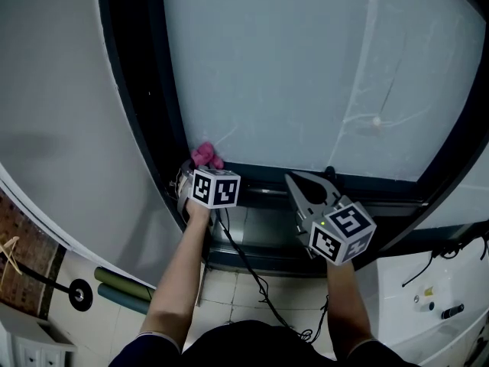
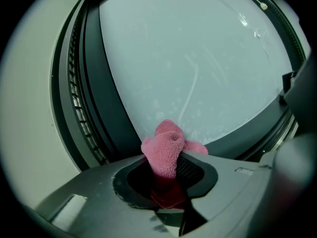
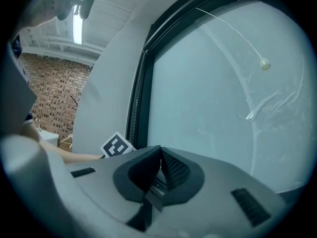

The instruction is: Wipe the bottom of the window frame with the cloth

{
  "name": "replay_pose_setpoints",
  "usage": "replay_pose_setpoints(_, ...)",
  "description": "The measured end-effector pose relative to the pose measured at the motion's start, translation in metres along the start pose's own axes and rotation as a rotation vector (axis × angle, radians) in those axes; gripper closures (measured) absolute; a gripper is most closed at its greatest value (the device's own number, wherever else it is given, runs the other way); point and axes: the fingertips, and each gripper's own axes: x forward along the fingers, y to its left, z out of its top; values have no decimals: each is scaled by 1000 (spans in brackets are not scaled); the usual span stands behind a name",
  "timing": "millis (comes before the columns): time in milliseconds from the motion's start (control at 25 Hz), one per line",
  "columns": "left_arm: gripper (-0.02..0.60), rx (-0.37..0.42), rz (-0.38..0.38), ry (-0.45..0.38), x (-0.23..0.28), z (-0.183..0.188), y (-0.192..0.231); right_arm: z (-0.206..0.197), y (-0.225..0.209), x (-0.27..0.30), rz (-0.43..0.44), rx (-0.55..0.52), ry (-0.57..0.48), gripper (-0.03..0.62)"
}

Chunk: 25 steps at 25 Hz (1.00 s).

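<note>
While the person's forearms reach out over the tiled floor (image 1: pixel 229 300), the left gripper (image 1: pixel 200 167) has its jaws clamped on the bunched pink cloth (image 1: pixel 206 156), which pokes up past the jaw tips at the bottom-left corner of the dark window frame (image 1: pixel 367 183). The right gripper (image 1: pixel 293 180), jaws closed together on nothing, sits just beside it, over the middle of the frame's bottom edge. Beyond, the pale glass pane (image 1: pixel 290 75) is streaked and spotted, with a thin beaded cord (image 1: pixel 375 121) across it.
</note>
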Motion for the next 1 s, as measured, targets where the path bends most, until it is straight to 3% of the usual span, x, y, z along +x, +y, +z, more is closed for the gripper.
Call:
replay_pose_setpoints(360, 471, -18, -119, -28, -10, 7, -41, 3, -13, -29, -42, -16, 15, 592)
replay_pose_setpoints(640, 471, -26, -269, -73, -33, 32, -111, 1, -38, -75, -132, -23, 36, 592)
replay_pose_setpoints(1000, 471, -10, -390, -101, -58, 58, -193, -1, -68, -142, -253, -22, 55, 592)
